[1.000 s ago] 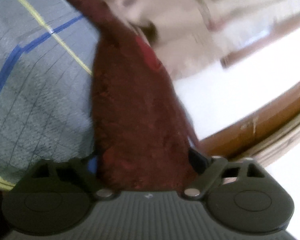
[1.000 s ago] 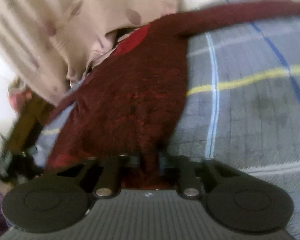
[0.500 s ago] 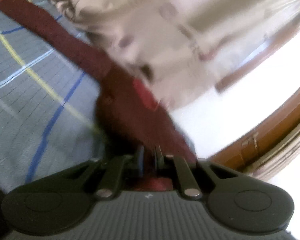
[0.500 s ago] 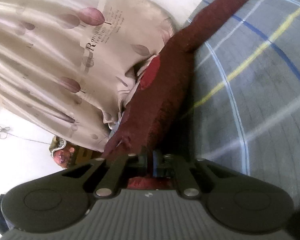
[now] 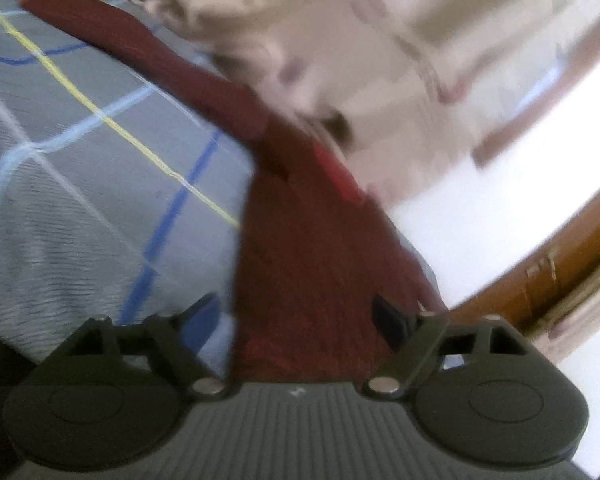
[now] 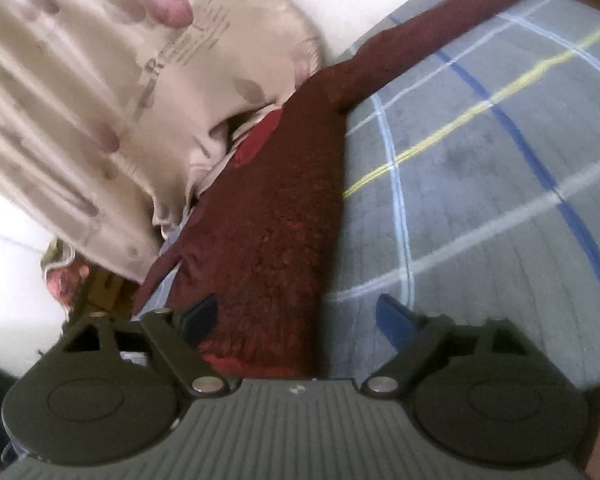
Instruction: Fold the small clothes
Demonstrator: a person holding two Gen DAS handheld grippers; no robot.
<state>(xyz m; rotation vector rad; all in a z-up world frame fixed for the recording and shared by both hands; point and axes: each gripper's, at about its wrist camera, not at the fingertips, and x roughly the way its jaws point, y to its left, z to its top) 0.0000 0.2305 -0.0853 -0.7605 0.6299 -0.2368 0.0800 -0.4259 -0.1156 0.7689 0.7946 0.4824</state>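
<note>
Maroon knit garment (image 6: 276,216) lies flat on the grey checked bedsheet (image 6: 480,184), 1 sleeve (image 6: 440,28) stretched toward the far edge, body running along the beige curtain (image 6: 100,80). Looks laid out for a fold. Both grippers sit at its near hem: left gripper (image 5: 300,312) spread wide, cloth lying loose between the fingers; right gripper (image 6: 300,316) equally wide, straddling the garment's edge, gripping nothing. Likely released to re-grip. Left view is blurred.
</note>
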